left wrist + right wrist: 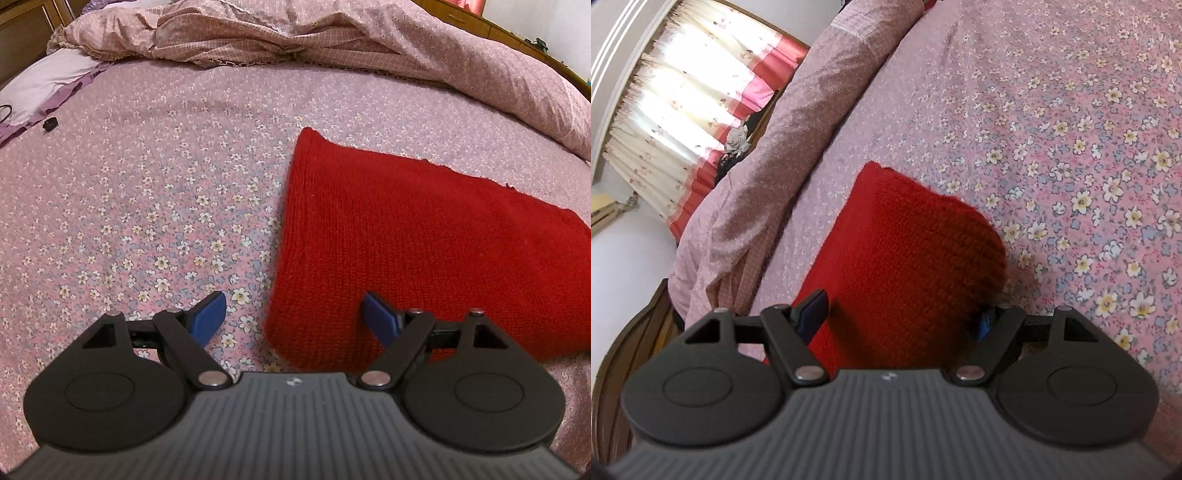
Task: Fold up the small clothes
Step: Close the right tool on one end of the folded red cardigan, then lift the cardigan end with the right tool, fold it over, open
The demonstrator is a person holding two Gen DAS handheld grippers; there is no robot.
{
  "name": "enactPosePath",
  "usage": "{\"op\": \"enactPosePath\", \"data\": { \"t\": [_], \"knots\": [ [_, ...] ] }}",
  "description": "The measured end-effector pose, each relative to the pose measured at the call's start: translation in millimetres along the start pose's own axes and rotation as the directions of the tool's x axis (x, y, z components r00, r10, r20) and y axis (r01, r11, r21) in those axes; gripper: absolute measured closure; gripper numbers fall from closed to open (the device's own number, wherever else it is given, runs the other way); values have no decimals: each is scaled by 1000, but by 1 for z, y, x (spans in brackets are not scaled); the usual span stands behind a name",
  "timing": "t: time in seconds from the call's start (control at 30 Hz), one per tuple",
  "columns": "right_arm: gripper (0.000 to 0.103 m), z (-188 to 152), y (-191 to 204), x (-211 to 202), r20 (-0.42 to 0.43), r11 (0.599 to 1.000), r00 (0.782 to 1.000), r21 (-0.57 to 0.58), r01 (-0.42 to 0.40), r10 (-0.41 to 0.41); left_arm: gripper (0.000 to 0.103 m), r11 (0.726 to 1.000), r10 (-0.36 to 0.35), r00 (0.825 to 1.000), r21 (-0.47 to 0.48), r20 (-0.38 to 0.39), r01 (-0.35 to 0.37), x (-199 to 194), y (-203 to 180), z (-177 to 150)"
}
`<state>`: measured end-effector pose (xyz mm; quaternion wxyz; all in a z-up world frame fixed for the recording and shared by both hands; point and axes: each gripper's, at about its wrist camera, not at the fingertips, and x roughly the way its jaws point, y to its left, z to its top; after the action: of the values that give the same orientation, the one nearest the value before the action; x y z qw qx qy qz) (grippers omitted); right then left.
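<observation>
Left gripper (295,317) spread over red knit (406,240) edge; right gripper (905,314) spread, possibly touching it.

Between and ahead of the blue fingers (208,314) of the black left gripper (295,314) lies a solid red knitted garment (406,240). It rests on a pink bed sheet (147,203) sprinkled with small white and blue flowers. Beyond the fingers a dusty pink quilt (369,40) shows fine checks and tiny white specks. Left of the right gripper's fingers (812,314) hangs a cream curtain (683,103) with red and pink bands.
</observation>
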<state>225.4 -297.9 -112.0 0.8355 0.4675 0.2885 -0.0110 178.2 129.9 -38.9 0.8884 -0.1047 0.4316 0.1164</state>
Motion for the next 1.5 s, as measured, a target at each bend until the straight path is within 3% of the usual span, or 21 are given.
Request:
{"op": "enactPosePath", "data": {
  "t": [0.33,0.73,0.87,0.93,1.23,1.5],
  "knots": [
    [25,-3,5,12,24,999,999,-22,-37,38,16,1000,-11,1000,-7,-12,11,5,3,0],
    [28,5,13,19,-7,999,1000,-33,-22,22,16,1000,-4,1000,17,0,4,-2,4,1],
    [57,8,9,19,-8,1000,1000,-7,-14,14,16,1000,3,1000,23,6,-3,-7,6,2],
    [63,9,8,17,-12,1000,1000,-9,-28,28,16,1000,12,1000,28,9,-12,-9,7,3],
    [70,9,42,5,19,978,999,-207,-28,32,16,999,22,999,25,29,-22,-20,17,10],
    [70,6,84,-7,46,921,996,-385,-58,82,16,999,28,999,25,38,-29,-24,29,14]
  ]
}}
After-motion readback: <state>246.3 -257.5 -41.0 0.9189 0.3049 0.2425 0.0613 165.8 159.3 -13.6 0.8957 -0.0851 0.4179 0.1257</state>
